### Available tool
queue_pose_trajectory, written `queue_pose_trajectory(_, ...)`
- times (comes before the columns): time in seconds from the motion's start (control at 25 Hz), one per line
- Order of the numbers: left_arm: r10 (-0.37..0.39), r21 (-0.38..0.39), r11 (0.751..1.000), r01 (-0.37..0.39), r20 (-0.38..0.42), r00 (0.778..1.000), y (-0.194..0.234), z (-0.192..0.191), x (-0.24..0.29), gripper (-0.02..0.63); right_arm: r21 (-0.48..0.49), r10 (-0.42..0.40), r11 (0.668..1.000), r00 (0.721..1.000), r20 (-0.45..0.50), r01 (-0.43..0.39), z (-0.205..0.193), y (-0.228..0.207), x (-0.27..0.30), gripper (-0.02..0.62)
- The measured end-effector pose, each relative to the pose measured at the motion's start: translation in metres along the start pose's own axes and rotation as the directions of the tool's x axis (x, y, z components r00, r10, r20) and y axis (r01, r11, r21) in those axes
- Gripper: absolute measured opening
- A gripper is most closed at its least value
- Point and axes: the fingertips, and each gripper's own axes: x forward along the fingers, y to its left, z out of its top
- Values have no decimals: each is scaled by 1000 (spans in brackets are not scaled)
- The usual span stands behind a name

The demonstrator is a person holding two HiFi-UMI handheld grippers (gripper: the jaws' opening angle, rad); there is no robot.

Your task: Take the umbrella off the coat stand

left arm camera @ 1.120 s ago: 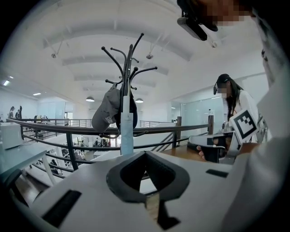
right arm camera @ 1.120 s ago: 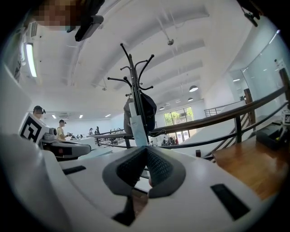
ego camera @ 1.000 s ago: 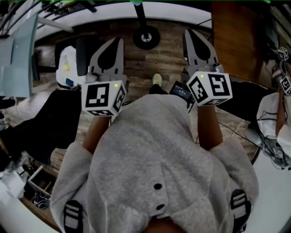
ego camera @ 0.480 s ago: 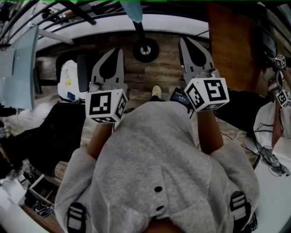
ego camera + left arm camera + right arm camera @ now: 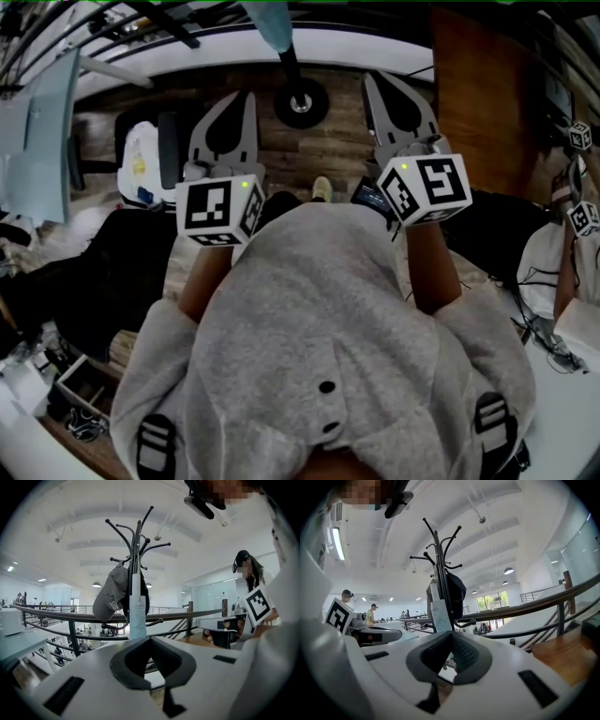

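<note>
The black coat stand (image 5: 136,541) rises straight ahead of both grippers, its round base (image 5: 300,101) on the wooden floor. A folded pale blue umbrella (image 5: 137,613) hangs along the pole; in the right gripper view the umbrella (image 5: 436,609) also shows. A grey cap (image 5: 110,595) hangs to its left. My left gripper (image 5: 247,94) and right gripper (image 5: 368,79) are held side by side, short of the stand, both shut and empty. From their own cameras, the left gripper (image 5: 151,638) and right gripper (image 5: 451,634) point at the umbrella's lower part.
A dark curved railing (image 5: 56,613) runs behind the stand, over a white curved ledge (image 5: 187,56). A wooden panel (image 5: 478,84) stands at the right. Another person (image 5: 248,571) with marker cubes is at the right. Dark bags (image 5: 84,272) and clutter lie on the left.
Both grippers have moved forward towards the coat stand; its base now sits lower in the head view, nearer to me. Both jaws stay shut.
</note>
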Motion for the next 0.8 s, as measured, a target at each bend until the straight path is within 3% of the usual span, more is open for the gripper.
queue_pose_trajectory(0.36,0,-8,1000,0,11,1000,17,6,1,14,-15,-2,1000,1000,-19,1,3,8,13,9)
queue_pose_trajectory(0.8,-72,-42,996,74,40,997,48,26,35,14,-56,-50,997,998,-30,48,27,12,50,9)
